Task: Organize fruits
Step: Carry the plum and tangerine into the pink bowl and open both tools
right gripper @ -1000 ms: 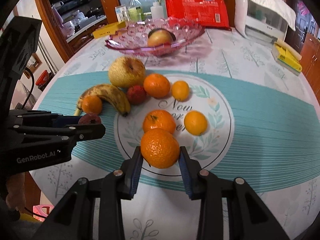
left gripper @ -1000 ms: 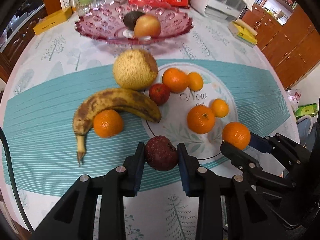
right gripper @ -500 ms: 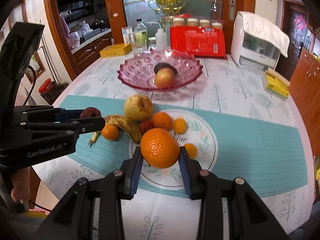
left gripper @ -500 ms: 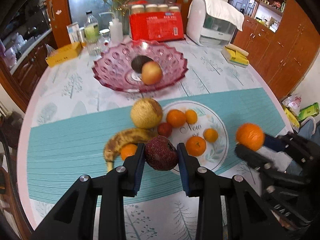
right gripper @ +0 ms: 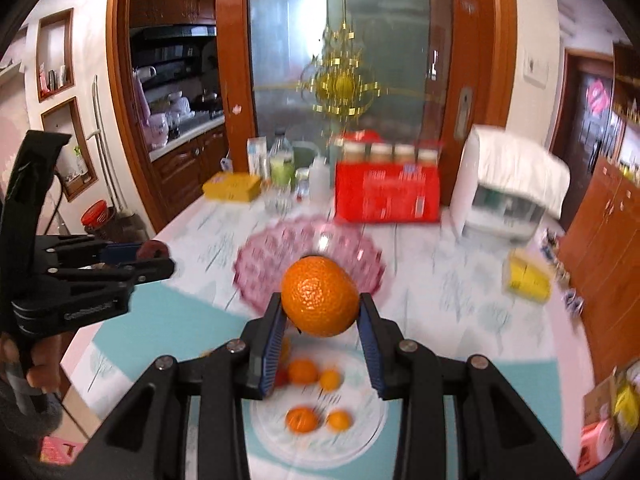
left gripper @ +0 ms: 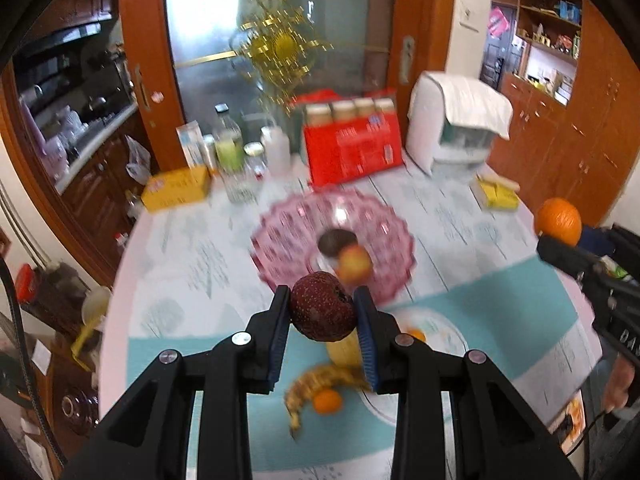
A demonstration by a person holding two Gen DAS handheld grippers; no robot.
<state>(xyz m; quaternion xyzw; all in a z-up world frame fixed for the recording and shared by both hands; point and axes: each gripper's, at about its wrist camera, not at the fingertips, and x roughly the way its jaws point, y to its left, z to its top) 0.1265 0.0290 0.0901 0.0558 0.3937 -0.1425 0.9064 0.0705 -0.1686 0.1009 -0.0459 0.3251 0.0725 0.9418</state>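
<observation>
Round table (left gripper: 188,264) w/ white tree-print cloth and a teal band (left gripper: 500,312) across it. On it — pink glass bowl (left gripper: 288,248), red box (left gripper: 352,152), yellow box (left gripper: 176,188), bottles (left gripper: 232,160), white appliance (left gripper: 460,128) at the back; banana (left gripper: 320,378), oranges (right gripper: 302,371) on the nearer part.
</observation>
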